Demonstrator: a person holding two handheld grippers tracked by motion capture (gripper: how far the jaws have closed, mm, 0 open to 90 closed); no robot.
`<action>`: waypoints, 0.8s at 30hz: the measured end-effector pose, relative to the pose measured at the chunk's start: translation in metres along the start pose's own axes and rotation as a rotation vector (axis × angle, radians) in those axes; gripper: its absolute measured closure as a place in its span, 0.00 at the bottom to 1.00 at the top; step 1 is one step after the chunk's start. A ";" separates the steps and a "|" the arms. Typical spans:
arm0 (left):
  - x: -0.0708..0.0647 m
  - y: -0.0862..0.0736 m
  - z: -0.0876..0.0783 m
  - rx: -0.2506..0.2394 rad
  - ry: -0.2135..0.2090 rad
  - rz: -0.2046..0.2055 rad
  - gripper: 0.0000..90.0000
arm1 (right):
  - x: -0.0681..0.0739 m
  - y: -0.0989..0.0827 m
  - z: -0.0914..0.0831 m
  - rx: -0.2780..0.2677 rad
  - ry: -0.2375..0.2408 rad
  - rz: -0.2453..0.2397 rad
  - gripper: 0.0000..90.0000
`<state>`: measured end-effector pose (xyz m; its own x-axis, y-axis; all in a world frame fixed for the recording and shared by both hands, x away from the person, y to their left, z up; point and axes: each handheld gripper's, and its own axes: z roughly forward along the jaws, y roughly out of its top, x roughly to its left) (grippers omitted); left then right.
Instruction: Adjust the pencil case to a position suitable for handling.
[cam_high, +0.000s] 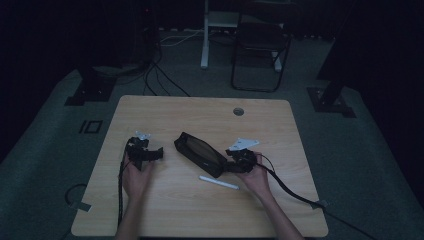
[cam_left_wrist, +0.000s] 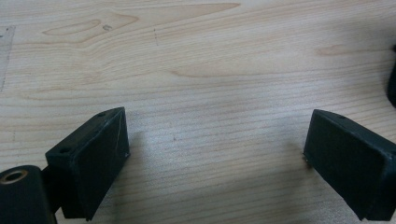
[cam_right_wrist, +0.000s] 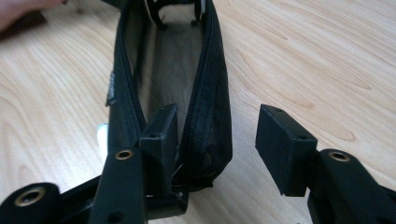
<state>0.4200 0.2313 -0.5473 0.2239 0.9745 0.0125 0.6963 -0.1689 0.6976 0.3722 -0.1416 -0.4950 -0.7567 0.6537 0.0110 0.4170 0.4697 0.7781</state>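
1. A light wood-grain worktop (cam_high: 200, 112) is seen from above, with a round grommet hole (cam_high: 238, 111) near its far edge.
2. A long black mesh zip pouch (cam_high: 200, 153) lies diagonally at the worktop centre, its zip open along the top.
3. A slim white pen (cam_high: 219, 182) lies on the worktop just beside the pouch, on the person's side.
4. The left tool (cam_high: 148, 153) is held over bare worktop to the left of the pouch, apart from it. Its jaws are spread wide, with nothing between them.
5. The right tool (cam_right_wrist: 212, 140) is positioned at the near end of the pouch. Its jaws are spread wide: one jaw sits inside the open pouch and the other outside, with one mesh wall between them, not clamped.
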 end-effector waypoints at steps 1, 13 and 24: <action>0.000 0.000 0.000 0.000 0.000 0.001 0.08 | -0.001 -0.001 -0.004 -0.018 0.002 0.005 0.52; 0.000 0.000 0.000 0.000 0.000 0.000 0.08 | 0.010 -0.008 -0.053 -0.123 0.030 -0.061 0.57; 0.000 0.000 0.000 0.001 0.001 0.000 0.08 | 0.015 -0.026 -0.057 -0.081 0.066 -0.051 0.49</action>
<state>0.4200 0.2313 -0.5472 0.2236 0.9746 0.0132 0.6968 -0.1693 0.6970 0.3214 -0.1776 -0.4788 -0.8086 0.5883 0.0093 0.3369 0.4499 0.8271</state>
